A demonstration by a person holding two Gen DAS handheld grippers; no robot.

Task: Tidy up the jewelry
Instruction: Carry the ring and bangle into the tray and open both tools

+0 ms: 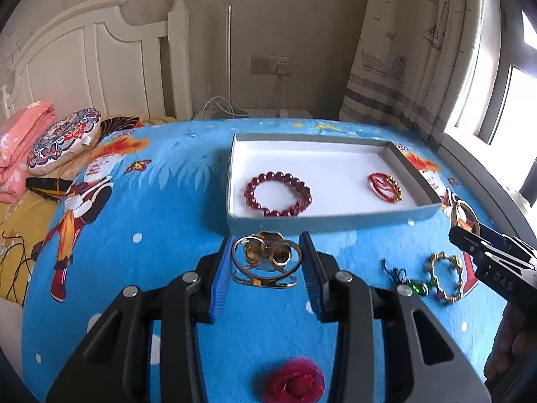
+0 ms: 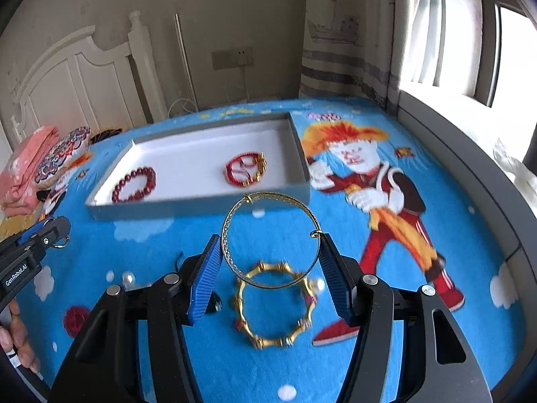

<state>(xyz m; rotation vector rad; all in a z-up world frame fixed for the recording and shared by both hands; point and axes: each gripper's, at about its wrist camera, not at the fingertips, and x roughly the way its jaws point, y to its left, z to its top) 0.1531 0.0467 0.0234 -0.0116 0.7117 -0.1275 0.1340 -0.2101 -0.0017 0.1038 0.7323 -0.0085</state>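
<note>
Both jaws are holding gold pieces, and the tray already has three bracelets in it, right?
Not quite: the tray holds two, a red bead bracelet and a red-and-gold bracelet, as the left wrist view shows. The left gripper and right gripper do each hold a gold piece.

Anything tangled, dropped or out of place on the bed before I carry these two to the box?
Nothing damaged. Still loose outside the box: a chunky gold bracelet, a green-beaded dark cord and a red fabric rose. Left claw holds a gold ornament; right claw a thin gold bangle.
</note>
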